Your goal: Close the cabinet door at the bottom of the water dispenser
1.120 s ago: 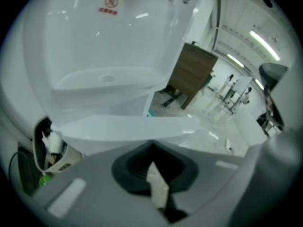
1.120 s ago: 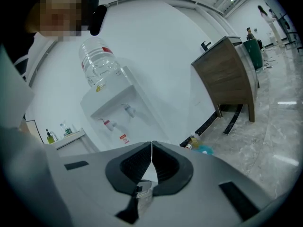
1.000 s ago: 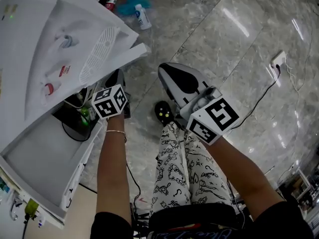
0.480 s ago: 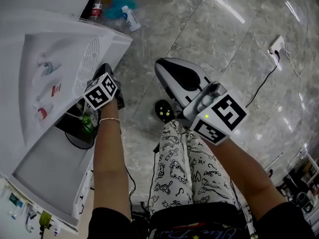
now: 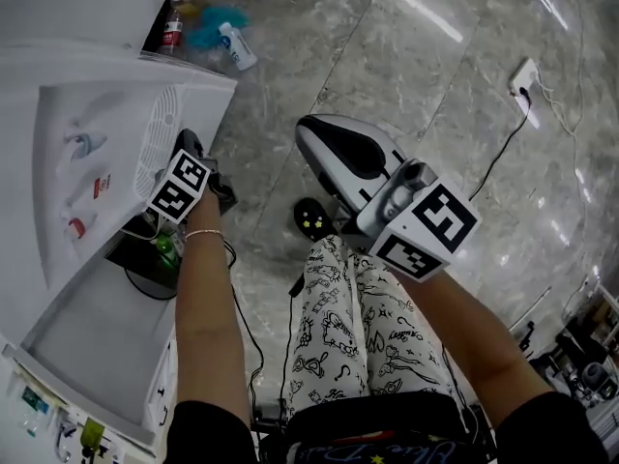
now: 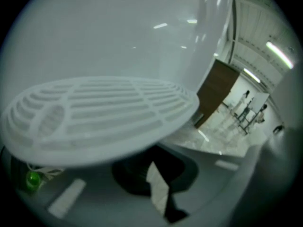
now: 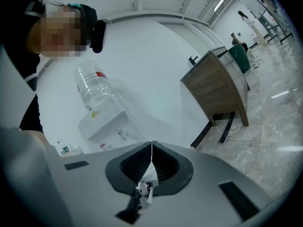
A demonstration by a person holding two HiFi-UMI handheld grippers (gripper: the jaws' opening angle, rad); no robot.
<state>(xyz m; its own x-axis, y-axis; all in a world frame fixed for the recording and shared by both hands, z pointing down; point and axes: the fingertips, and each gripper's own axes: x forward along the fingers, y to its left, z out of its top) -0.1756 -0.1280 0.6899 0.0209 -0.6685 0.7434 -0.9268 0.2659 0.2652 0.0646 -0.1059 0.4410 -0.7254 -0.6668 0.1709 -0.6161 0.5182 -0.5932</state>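
The white water dispenser [image 5: 68, 153] stands at the left of the head view, and shows small with its bottle in the right gripper view [image 7: 111, 126]. Its bottom cabinet door [image 5: 92, 332] hangs open toward me, showing a dark compartment with cables and a green object [image 5: 165, 250]. My left gripper [image 5: 189, 143] is shut and empty, right under the slotted drip tray [image 5: 155, 138]. That drip tray [image 6: 94, 112] fills the left gripper view above the left gripper [image 6: 154, 167]. My right gripper [image 5: 319, 138] hangs over the floor, away from the dispenser. In its own view the right gripper [image 7: 151, 164] is shut on nothing.
Two plastic bottles [image 5: 235, 44] and a blue cloth lie on the marble floor beside the dispenser. A power strip [image 5: 523, 75] with a cable lies at the right. My patterned trousers [image 5: 353, 336] and a black shoe [image 5: 310, 218] are below. A wooden desk [image 7: 215, 86] stands further off.
My left gripper has moved left and up, closer under the drip tray. The right gripper has hardly shifted. The door stays open.
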